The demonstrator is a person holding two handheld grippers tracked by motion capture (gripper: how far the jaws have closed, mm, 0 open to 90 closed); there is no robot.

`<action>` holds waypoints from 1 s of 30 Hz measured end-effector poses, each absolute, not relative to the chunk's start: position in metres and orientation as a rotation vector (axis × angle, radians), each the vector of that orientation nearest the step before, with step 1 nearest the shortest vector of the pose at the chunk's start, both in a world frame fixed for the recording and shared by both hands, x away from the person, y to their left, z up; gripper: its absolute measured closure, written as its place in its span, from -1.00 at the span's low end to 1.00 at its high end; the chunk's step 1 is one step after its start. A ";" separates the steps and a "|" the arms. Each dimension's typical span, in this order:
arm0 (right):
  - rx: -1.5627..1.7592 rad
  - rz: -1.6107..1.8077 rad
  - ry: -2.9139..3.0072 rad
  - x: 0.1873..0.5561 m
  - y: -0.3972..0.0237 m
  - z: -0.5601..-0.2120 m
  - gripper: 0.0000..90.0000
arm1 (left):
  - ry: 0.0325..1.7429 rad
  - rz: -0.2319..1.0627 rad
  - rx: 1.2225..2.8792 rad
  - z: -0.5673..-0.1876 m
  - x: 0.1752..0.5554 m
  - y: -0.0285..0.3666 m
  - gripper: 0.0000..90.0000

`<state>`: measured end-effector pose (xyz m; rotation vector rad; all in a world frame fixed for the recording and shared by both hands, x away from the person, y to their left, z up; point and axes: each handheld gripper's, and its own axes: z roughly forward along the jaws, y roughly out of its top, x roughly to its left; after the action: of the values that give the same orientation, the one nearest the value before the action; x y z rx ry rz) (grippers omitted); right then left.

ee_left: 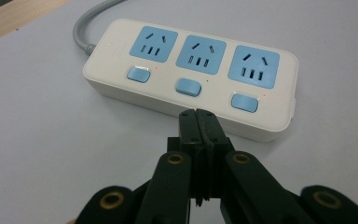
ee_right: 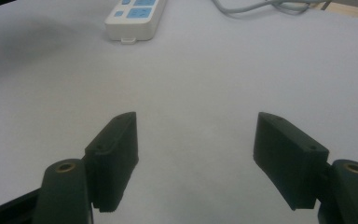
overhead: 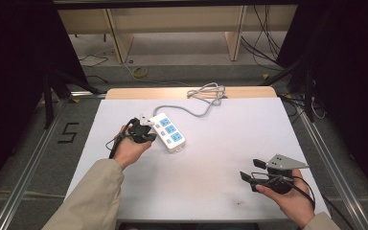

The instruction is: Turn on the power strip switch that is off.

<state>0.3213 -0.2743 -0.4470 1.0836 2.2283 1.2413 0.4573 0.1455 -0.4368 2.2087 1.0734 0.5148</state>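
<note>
High view first: we see the power strip (overhead: 169,132) lying flat left of centre on the white counter (overhead: 211,158), its long axis running diagonally from upper left to lower right of the frame. Its grey cable (overhead: 191,111) leaves the upper-left end, curves across the counter toward the upper middle and gathers in a loose coil (overhead: 207,92) at the counter's far edge. Three blue sockets face up along the strip.

Our left gripper (overhead: 148,135) sits just beside the strip's left long side, jaws pressed together with nothing between them. In the left gripper view the closed tips of the left gripper (ee_left: 197,114) meet the white side wall of the power strip (ee_left: 191,74) right below the middle blue switch (ee_left: 188,87); whether they press the wall or merely stand against it we cannot tell. Two more switches flank that one, each beneath its own socket.

Our right gripper (overhead: 251,170) rests in the lower right of the frame, well apart from the strip, its jaws spread wide and empty. In the right gripper view the right gripper (ee_right: 196,154) looks over bare counter, with the power strip (ee_right: 135,16) at the upper left.

Nothing lies between either gripper and the strip. Beyond the counter stand a wooden shelf frame (overhead: 172,28) and loose cables on the floor.
</note>
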 end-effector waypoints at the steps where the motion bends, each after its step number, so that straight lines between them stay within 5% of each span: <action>1: 1.084 1.241 2.228 0.321 -0.274 -0.447 -0.31 | 1.077 0.518 2.201 -0.437 0.458 0.145 1.00; 30: 1.082 1.243 2.234 0.321 -0.274 -0.447 -0.31 | 1.046 0.520 2.256 -0.441 0.487 0.120 1.00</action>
<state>0.3211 -0.2740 -0.4473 1.0821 2.2337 1.2433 0.4868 0.1197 -0.4405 2.2562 1.0460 0.5200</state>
